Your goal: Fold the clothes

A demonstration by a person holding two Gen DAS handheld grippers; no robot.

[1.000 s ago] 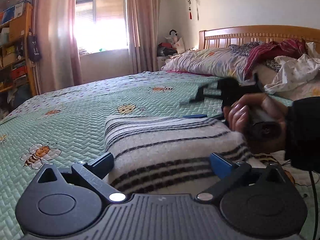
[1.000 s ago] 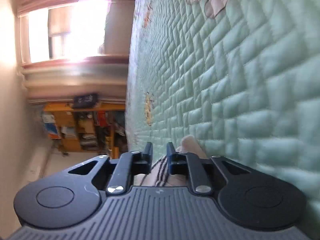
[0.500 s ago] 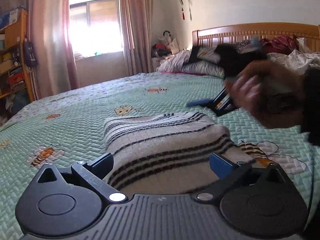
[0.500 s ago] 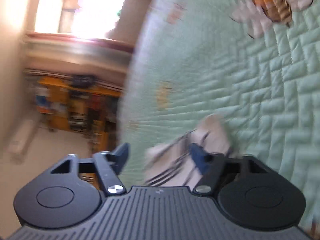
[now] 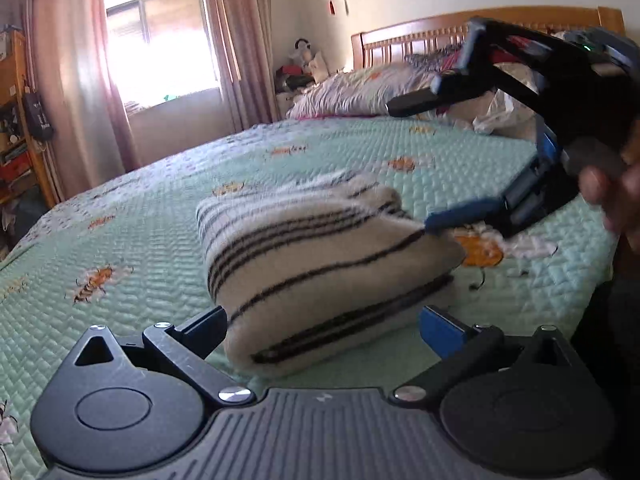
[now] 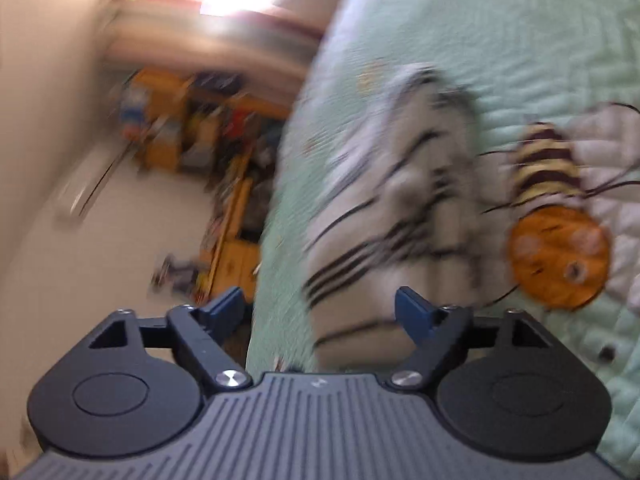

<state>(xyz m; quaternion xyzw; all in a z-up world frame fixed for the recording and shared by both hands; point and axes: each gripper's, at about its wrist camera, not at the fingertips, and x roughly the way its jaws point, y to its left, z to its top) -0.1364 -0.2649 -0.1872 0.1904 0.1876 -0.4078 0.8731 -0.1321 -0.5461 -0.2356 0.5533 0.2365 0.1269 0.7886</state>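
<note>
A folded cream garment with black stripes point(image 5: 320, 256) lies on the green quilted bed point(image 5: 152, 240). My left gripper point(image 5: 320, 326) is open, its fingers on either side of the garment's near end. My right gripper point(image 5: 432, 156) comes in from the right, open, one blue fingertip point(image 5: 456, 216) touching the garment's far right corner. In the blurred right wrist view the open right gripper point(image 6: 320, 308) faces the striped garment point(image 6: 392, 184).
Pillows point(image 5: 360, 92) and a heap of clothes point(image 5: 496, 92) lie by the wooden headboard point(image 5: 424, 36). A window with pink curtains point(image 5: 160, 44) stands at the back, shelves point(image 5: 16, 120) on the left. A bee print point(image 6: 556, 240) marks the quilt beside the garment.
My right gripper opened, let go of the garment and swung up and back to the right. The left gripper tilted and drew slightly closer to the garment.
</note>
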